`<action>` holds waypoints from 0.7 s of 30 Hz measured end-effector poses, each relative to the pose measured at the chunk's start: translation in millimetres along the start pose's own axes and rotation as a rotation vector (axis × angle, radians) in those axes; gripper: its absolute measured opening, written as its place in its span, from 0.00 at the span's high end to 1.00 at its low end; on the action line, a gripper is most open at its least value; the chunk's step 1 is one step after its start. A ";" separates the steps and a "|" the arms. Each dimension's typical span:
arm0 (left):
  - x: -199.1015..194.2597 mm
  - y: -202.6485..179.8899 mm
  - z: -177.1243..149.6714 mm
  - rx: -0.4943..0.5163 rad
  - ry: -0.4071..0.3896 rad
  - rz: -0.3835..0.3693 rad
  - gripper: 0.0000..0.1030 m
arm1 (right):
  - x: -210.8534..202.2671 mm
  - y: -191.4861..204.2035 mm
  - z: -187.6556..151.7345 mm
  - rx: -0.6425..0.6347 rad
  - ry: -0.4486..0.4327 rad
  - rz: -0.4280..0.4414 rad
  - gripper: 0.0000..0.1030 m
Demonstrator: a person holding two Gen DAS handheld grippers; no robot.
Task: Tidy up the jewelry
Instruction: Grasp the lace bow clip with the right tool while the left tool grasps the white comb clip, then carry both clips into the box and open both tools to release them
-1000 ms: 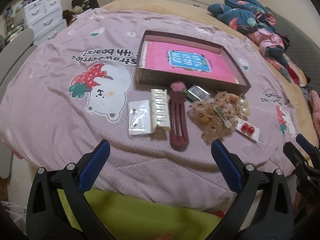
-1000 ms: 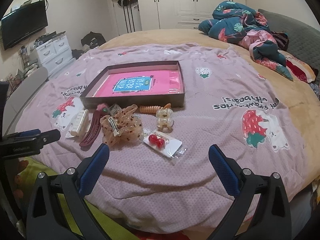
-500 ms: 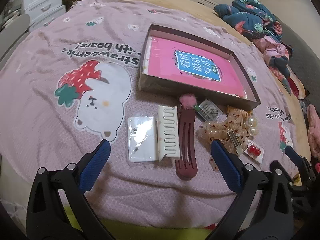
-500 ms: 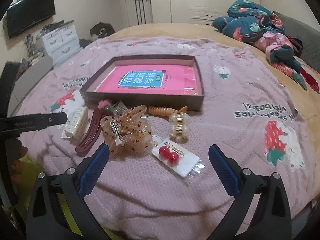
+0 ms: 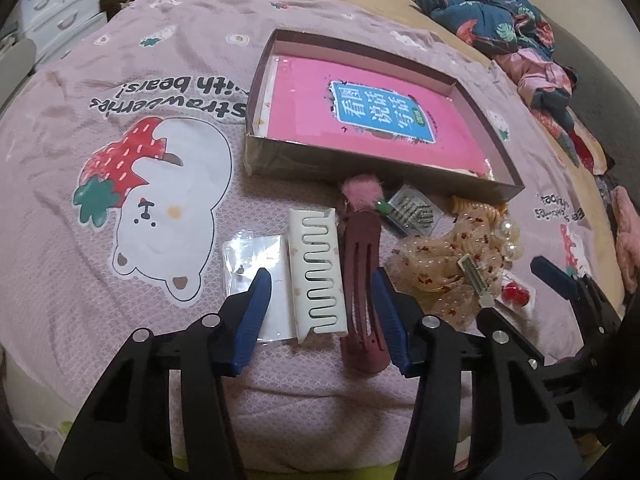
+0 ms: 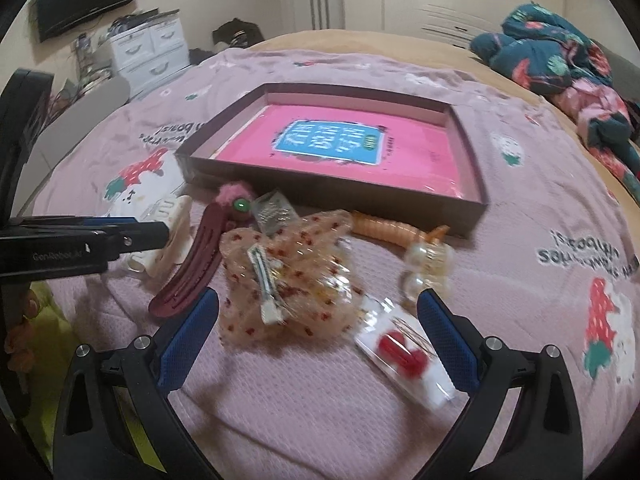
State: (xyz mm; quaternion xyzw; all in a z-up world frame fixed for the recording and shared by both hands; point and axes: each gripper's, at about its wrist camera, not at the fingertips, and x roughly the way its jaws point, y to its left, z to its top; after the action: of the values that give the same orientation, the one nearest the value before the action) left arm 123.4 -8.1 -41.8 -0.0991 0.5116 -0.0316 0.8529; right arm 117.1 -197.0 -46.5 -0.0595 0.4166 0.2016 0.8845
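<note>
The left gripper [image 5: 320,312] hangs low over the bed [image 5: 120,240], its fingers [image 5: 254,316] apart on either side of a white comb clip [image 5: 316,272]; whether they touch it cannot be told. A dark red hair clip [image 5: 362,280] lies just beside the comb, and a clear packet [image 5: 256,264] lies on the comb's other side. The right gripper [image 6: 318,340] has its fingers [image 6: 188,336] wide apart above a sheer dotted bow [image 6: 288,276] and a card of red earrings [image 6: 404,352]. Behind them sits a shallow box [image 6: 476,184] holding a pink book [image 6: 340,144].
</note>
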 end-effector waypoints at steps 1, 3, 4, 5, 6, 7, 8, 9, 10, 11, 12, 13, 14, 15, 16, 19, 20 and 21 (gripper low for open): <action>2.1 0.0 0.1 0.001 0.005 0.003 0.58 | 3.3 2.5 1.0 -0.010 0.001 0.003 0.05; 5.1 -0.5 -0.3 0.004 0.012 0.010 0.58 | 9.9 6.6 3.0 -0.027 0.008 0.013 0.13; 6.8 -0.5 -0.1 0.006 0.016 0.014 0.58 | 13.7 8.3 3.4 -0.034 0.015 0.013 0.23; 8.4 -0.8 0.1 0.008 0.017 0.016 0.58 | 17.9 9.2 4.1 -0.038 0.028 0.015 0.27; 10.5 -0.8 0.5 0.010 0.020 0.018 0.58 | 20.7 9.7 4.2 -0.039 0.036 0.019 0.33; 11.9 -1.0 1.1 0.010 0.022 0.020 0.61 | 24.3 9.4 3.7 -0.039 0.045 0.017 0.40; 13.9 -1.0 1.8 0.011 0.023 0.022 0.63 | 27.0 9.2 3.9 -0.038 0.050 0.016 0.45; 15.0 -1.5 2.1 0.013 0.025 0.023 0.65 | 28.2 8.4 3.4 -0.035 0.054 0.021 0.53; 17.2 -2.2 2.8 0.020 0.027 0.030 0.67 | 29.0 6.7 3.0 -0.031 0.056 0.029 0.59; 19.3 -3.3 3.0 0.027 0.029 0.039 0.71 | 28.4 5.5 2.8 -0.031 0.052 0.030 0.62; 20.6 -4.5 2.9 0.031 0.031 0.042 0.73 | 27.8 4.9 2.6 -0.033 0.047 0.031 0.68; 22.7 -5.0 3.4 0.037 0.033 0.043 0.79 | 25.8 2.8 2.7 -0.032 0.038 0.036 0.70; 23.8 -5.3 3.5 0.038 0.033 0.039 0.79 | 24.2 0.1 3.2 -0.025 0.034 0.040 0.71; 24.2 -5.3 3.7 0.038 0.032 0.038 0.79 | 22.2 -2.6 3.8 -0.018 0.031 0.044 0.74; 23.6 -5.6 4.1 0.038 0.027 0.034 0.80 | 19.7 -5.7 4.8 -0.010 0.026 0.048 0.75; 19.9 -6.2 5.1 0.037 0.017 0.021 0.80 | 8.4 -17.6 7.9 0.016 0.003 0.060 0.75; 18.6 -6.2 5.8 0.034 0.017 0.014 0.80 | 5.4 -20.6 9.0 0.021 -0.003 0.060 0.75; 17.4 -6.6 6.1 0.033 0.016 0.009 0.80 | 1.7 -24.6 9.9 0.031 -0.010 0.058 0.75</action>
State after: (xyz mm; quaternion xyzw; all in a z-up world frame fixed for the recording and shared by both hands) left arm 137.3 -16.3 -52.8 -0.0826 0.5183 -0.0369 0.8504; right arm 135.1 -216.2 -42.9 -0.0327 0.4169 0.2211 0.8810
